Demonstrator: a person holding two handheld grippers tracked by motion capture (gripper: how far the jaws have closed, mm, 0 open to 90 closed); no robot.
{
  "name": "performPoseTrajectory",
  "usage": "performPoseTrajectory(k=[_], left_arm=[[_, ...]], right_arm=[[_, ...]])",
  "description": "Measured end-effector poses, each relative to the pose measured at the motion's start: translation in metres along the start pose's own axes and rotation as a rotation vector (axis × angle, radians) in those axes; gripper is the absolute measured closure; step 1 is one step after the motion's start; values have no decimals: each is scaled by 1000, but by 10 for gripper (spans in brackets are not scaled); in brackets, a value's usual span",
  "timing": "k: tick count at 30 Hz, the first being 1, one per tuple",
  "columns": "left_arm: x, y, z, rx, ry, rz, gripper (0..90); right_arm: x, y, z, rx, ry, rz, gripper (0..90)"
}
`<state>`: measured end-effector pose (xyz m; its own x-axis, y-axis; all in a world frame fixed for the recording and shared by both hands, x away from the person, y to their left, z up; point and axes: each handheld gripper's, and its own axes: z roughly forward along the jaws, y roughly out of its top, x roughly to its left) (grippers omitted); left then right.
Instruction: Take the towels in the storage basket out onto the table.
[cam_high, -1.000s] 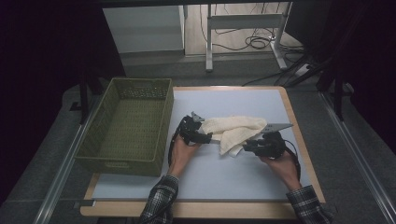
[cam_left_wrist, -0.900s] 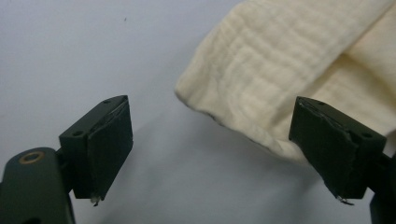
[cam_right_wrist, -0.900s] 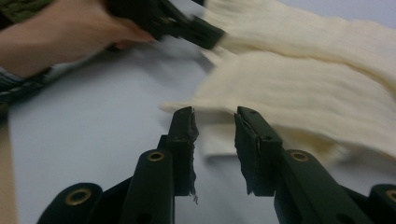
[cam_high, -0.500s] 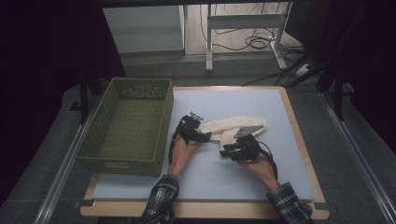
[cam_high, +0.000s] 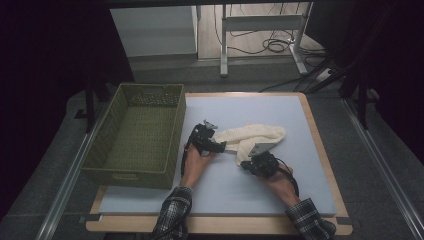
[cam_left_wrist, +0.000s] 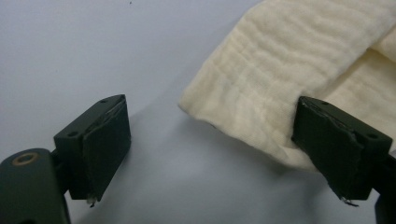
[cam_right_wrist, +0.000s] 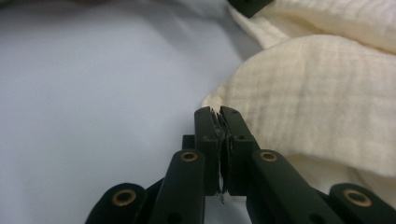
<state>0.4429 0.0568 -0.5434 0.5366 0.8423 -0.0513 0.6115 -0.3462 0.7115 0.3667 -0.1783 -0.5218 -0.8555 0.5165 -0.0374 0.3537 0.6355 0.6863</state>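
Note:
A cream cloth (cam_high: 260, 135) lies bunched in the middle of the pale blue table top (cam_high: 300, 120). My left gripper (cam_high: 223, 146) rests at the cloth's left end. In the left gripper view it (cam_left_wrist: 212, 112) stands open, with a corner of the cloth (cam_left_wrist: 280, 79) between the jaws and one pad (cam_left_wrist: 334, 140) lying against the fabric. My right gripper (cam_high: 246, 161) sits at the cloth's near edge. Its jaws have just been closing, and in the right gripper view it (cam_right_wrist: 219, 114) is shut with the cloth's edge (cam_right_wrist: 299, 98) pinched at the tips.
A green woven basket (cam_high: 135, 165) stands along the table's left edge, close to my left hand. The table's wooden rim (cam_high: 330, 165) runs down the right side. Grey floor, metal rails and desk legs (cam_high: 223, 45) lie beyond the table.
My right gripper has moved left and nearer, towards the left gripper, and its jaws have come together. The cloth has bunched into a narrower shape. The left gripper has stayed in place.

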Motion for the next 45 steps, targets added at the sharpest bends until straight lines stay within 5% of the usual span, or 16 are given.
performPoseTrajectory(k=[5,16,27,30,37,45], left_arm=[[0,0,0,0,1,-2,122],[0,0,0,-3,1,-6,121],[0,0,0,-1,0,-6,121],[0,0,0,-1,0,-5,121],[0,0,0,-1,0,-6,121],[0,0,0,-2,0,-7,121]], right_arm=[[-11,-9,-32,-49,-15,47,867],[-68,-56,-112,-87,-172,213,866],[-117,-101,-118,-20,-271,349,852],[-116,-103,-120,-45,-247,386,810],[-93,-73,-121,-102,-175,317,755],[-68,-34,-75,-98,-47,229,748]])
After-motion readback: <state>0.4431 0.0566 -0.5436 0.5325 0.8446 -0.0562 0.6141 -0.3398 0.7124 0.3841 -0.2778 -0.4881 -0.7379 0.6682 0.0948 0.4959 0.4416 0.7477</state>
